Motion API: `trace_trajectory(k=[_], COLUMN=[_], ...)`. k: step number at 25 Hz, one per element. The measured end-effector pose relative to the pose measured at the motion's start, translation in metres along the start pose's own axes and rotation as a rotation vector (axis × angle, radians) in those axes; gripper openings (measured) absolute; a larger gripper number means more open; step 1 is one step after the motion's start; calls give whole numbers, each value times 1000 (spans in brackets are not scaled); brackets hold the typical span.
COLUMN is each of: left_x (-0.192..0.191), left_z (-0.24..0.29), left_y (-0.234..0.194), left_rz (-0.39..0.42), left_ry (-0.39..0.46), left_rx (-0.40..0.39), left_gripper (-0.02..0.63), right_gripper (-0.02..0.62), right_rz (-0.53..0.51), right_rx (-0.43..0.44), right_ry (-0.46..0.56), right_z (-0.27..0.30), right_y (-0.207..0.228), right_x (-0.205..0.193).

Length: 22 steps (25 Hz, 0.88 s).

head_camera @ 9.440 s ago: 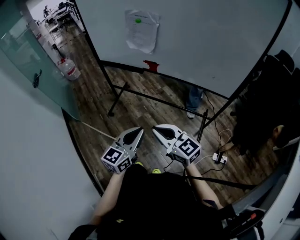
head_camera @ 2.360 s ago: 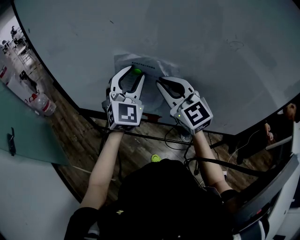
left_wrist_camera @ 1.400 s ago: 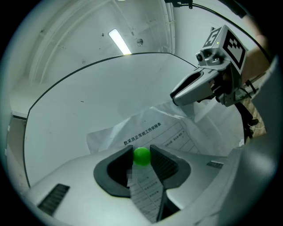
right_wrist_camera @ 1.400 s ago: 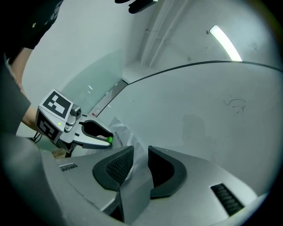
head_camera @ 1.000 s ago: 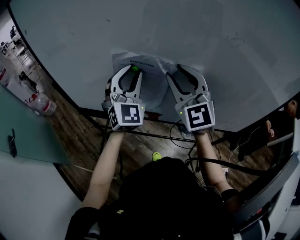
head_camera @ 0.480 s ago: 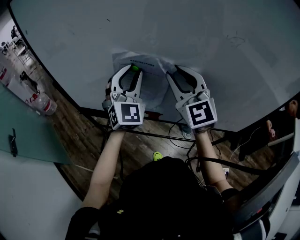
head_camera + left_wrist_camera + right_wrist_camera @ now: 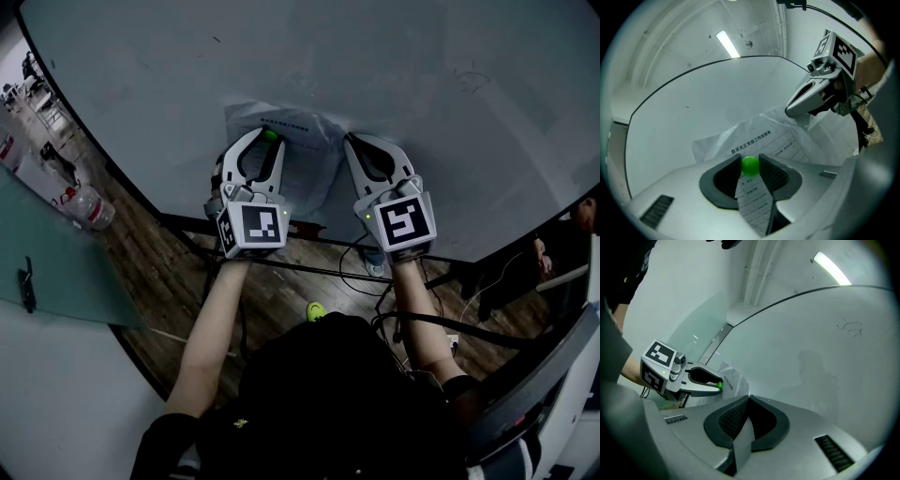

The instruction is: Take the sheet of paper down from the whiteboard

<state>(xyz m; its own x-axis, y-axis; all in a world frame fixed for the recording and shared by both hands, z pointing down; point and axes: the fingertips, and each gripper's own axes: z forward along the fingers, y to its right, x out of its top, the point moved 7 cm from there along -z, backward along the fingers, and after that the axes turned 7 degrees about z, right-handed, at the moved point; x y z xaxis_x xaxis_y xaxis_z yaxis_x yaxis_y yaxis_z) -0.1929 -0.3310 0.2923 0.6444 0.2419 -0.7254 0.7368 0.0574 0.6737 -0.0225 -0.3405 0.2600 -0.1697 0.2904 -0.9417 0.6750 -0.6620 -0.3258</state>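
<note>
Since the sheet of paper [image 7: 305,164] is thin, limp and creased, expect it to tear or slip if you yank it. It hangs on the whiteboard [image 7: 422,94], pinned near its top by a green magnet [image 7: 750,166]. Your left gripper [image 7: 266,141] is clamped on that magnet. Your right gripper [image 7: 351,141] has just been closing and pinches the sheet's right edge. Both look like sound hold points. I'd pull the magnet off first, then peel gently.

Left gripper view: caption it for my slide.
Left gripper clamps the green magnet holding the sheet of paper on the whiteboard; right gripper has just closed on its edge.
</note>
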Motion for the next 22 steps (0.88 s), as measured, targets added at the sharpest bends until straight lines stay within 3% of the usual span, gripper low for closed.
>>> trace_trajectory(k=[22], left_x=[-3], left_z=[-1], left_y=[1], left_rz=[23], left_ry=[4], left_rx=[-27], left_gripper=[140], right_gripper=[11], right_rz=[-3], right_rx=[-10], right_ry=[-6], right_z=[1], right_y=[1], right_x=[0])
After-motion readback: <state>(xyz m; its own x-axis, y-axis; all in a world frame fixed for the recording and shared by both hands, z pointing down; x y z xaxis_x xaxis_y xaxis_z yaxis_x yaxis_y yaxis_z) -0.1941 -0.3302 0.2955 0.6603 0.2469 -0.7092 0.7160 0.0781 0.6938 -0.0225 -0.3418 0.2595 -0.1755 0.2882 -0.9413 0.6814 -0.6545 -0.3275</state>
